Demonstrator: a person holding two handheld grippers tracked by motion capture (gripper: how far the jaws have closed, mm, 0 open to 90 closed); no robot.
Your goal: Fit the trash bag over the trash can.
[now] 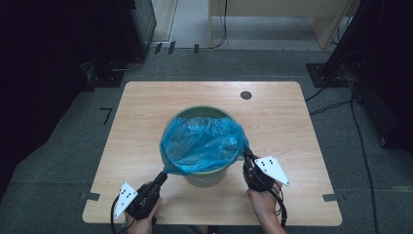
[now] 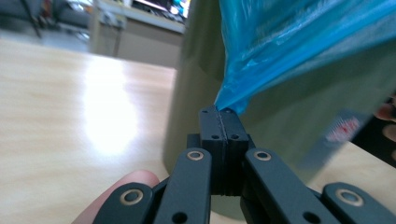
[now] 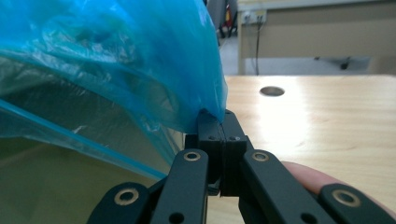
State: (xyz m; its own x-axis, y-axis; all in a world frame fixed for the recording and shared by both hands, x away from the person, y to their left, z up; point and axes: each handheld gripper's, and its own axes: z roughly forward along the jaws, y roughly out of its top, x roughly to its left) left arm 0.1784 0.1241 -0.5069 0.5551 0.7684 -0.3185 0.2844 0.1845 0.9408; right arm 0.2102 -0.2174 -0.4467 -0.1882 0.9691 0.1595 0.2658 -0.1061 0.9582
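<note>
Both grippers, left (image 1: pixel 164 173) and right (image 1: pixel 246 155), pinch seemingly taut blue bag (image 1: pixel 202 141).

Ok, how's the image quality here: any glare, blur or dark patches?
High view: soft overall, floor edges beyond the table fall nearly black. Left gripper view: strong glare patch on the wood, blue bag and bin smeared, the left gripper sharp. Right gripper view: right gripper crisp, background desk out of focus, mild sheen on the tabletop.
</note>
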